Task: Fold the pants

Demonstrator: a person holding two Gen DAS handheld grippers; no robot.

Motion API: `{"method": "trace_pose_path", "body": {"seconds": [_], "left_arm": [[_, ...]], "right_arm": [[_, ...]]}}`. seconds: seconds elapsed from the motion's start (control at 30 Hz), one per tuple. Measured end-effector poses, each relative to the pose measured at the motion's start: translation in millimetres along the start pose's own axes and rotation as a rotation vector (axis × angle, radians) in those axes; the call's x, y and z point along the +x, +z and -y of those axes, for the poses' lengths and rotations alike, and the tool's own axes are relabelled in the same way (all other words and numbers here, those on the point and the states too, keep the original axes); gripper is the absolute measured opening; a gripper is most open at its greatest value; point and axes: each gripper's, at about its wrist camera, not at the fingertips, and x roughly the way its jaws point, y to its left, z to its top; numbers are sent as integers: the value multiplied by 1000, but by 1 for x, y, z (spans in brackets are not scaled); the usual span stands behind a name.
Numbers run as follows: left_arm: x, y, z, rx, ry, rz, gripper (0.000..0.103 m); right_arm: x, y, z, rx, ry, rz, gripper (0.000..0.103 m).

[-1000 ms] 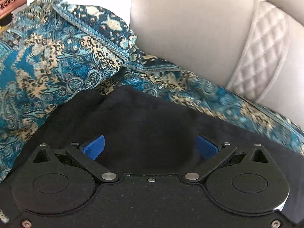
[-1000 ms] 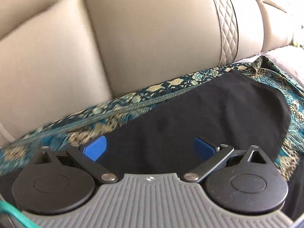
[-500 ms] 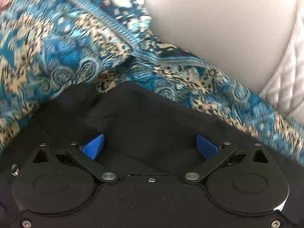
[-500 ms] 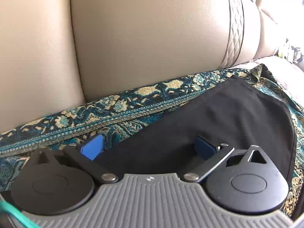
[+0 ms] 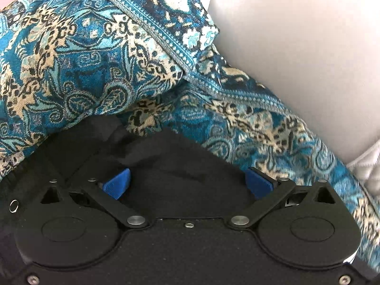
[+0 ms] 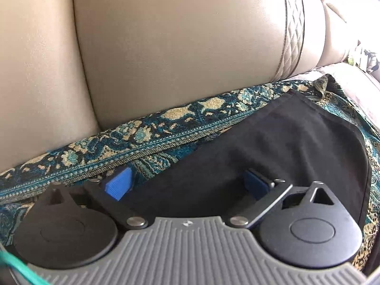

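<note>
Only the left wrist view shows the patterned teal throw point(image 5: 71, 66) bunched into a thick fold ahead and to the left of the left gripper point(image 5: 187, 182); only the right wrist view shows the far hemmed edge of the black pants point(image 6: 273, 147) and the long beige sofa backrest point(image 6: 178, 42) ahead. The pants lie flat on the throw, directly beneath and between both tools' blue pads. The left gripper's jaws stand wide apart over the cloth. The right gripper point(image 6: 187, 185) has just been closing a little, its jaws apart with the pants' edge between them, not pinched.
</note>
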Motion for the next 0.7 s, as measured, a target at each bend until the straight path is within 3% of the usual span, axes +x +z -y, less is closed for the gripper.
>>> {"method": "trace_pose_path", "body": {"seconds": [0.07,0.13,0.2,0.23,0.33,0.47,0.5,0.53,0.57,0.6,0.63,0.7], "left_arm": [[0,1,2,3,9,4,103],[3,3,4,12,14,8,103],[6,4,4,7,17,15,103],[7,5,3,1,19,16,103],[13,10,2,-16,20,4,103],[15,11,1,-23,24,10,101],[14,10,2,-11,32,23,96],[8,7,2,1,46,52,81],[5,5,4,13,65,89,52],[0,3,7,35,97,126,33],[-3,1,11,68,138,149,5],[-9,-1,12,113,134,162,4]], "right_arm": [[-6,-1,-3,-25,-10,16,61],[-10,-1,-2,-36,-6,24,47],[-11,1,0,-51,4,19,27],[-12,3,2,-55,6,17,11],[-13,11,22,35,86,-34,4],[-20,18,55,154,212,-78,3],[-24,18,61,160,232,-73,3],[-30,18,67,158,250,-63,3],[-35,18,71,150,264,-53,3],[-41,17,74,140,274,-42,3],[-46,17,79,135,280,-31,3],[-60,15,89,136,306,-4,3]]}}
